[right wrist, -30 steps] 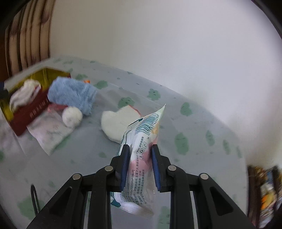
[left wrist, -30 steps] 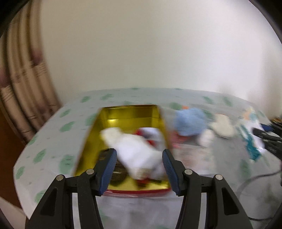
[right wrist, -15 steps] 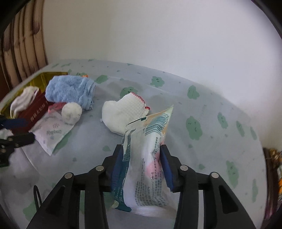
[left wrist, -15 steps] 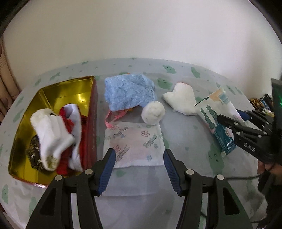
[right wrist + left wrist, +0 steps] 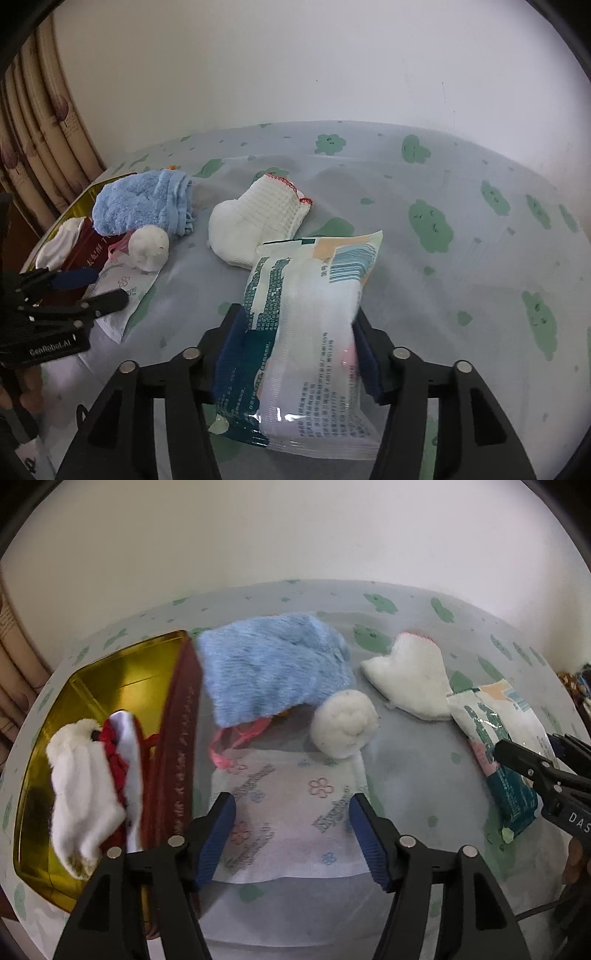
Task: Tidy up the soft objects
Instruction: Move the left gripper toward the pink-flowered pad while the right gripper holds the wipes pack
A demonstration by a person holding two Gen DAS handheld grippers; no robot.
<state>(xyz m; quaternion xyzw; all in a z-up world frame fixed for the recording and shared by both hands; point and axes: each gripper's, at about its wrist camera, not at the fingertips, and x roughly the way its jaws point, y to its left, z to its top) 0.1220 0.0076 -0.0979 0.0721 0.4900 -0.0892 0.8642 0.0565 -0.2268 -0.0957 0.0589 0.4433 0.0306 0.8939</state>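
I see left gripper (image 5: 291, 834) spread wide over floral tissue pack (image 5: 295, 812), jaws just opening. Right gripper (image 5: 295, 354) just loosening around wipes packet (image 5: 306, 325), which lies on table.

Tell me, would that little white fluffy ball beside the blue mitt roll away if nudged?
Probably a little: the white ball looks round, so a push could roll it. Its fuzzy surface and the soft tablecloth should stop it soon. It seems very light and squashy.

Patterned curtain (image 5: 37, 147), white wall (image 5: 295, 66), green-spotted tablecloth (image 5: 461, 206)
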